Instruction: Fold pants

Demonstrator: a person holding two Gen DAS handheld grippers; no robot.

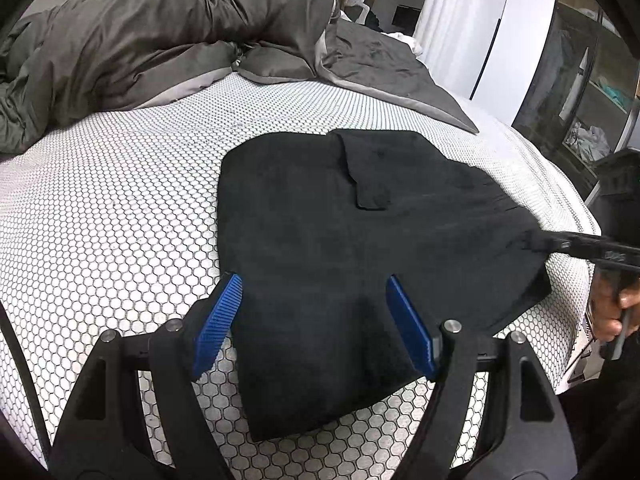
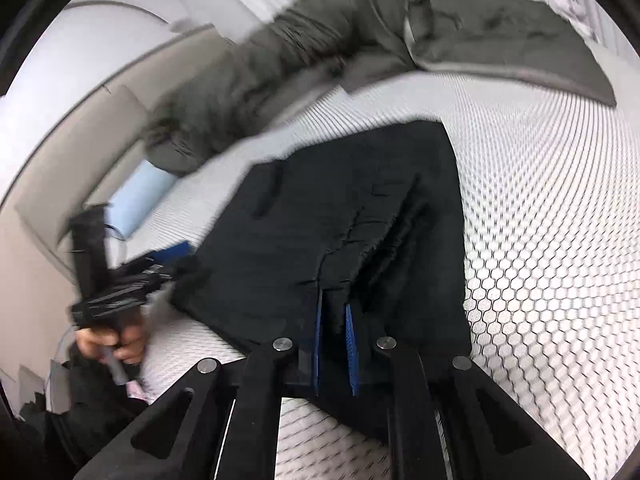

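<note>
Lying folded on the bed [image 1: 120, 200], the black pants [image 1: 340, 240] stretch lengthwise away from the released left gripper [image 1: 314, 320]; the right gripper [image 2: 334, 344] pinches their near edge.

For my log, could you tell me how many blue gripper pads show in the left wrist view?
2: one pad left of the black pants, one over them.

The black pants [image 1: 360, 240] are laid folded and mostly flat on the honeycomb-patterned bed [image 1: 120, 200], with one edge lifted and creased at the right side.
</note>
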